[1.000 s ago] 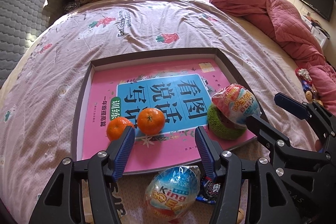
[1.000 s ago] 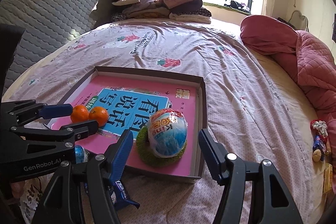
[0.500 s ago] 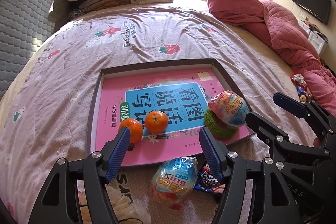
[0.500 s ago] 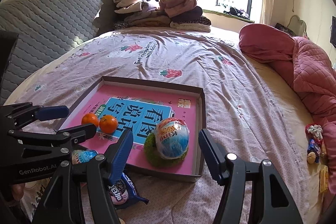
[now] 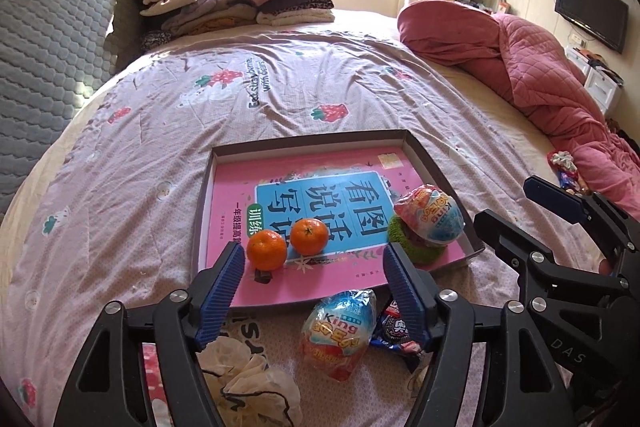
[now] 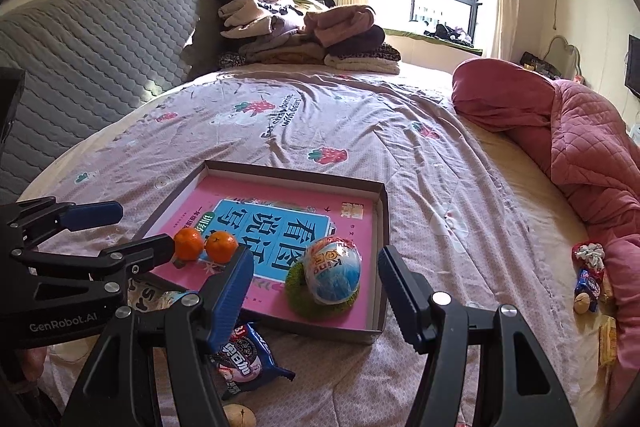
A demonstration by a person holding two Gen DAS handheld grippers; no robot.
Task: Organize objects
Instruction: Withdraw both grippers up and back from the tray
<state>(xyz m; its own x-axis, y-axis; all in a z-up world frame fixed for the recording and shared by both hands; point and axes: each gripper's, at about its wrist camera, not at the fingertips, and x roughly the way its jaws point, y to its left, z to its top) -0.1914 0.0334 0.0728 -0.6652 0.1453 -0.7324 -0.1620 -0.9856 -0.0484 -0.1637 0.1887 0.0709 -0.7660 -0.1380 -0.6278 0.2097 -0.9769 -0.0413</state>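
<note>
The egg-shaped toy (image 5: 340, 331) on the bed (image 5: 280, 99) looks light, its wrapper slippery; grip its widest middle; left gripper (image 5: 316, 291) jaws opening, empty; right gripper (image 6: 316, 287) jaws spread, empty.

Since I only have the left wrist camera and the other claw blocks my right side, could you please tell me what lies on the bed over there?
Observer: A yellow packet lies on the sheet beside the pink quilt, nearer than the loose sweets.
Operator: Thank you; is anything else among those sweets?
Observer: Yes, a small tan nut-like thing lies at their near end.
Operator: And around the dark packet that I see only in part?
Observer: A second tan nut-like thing lies on the sheet just nearer than that cookie packet.
</note>
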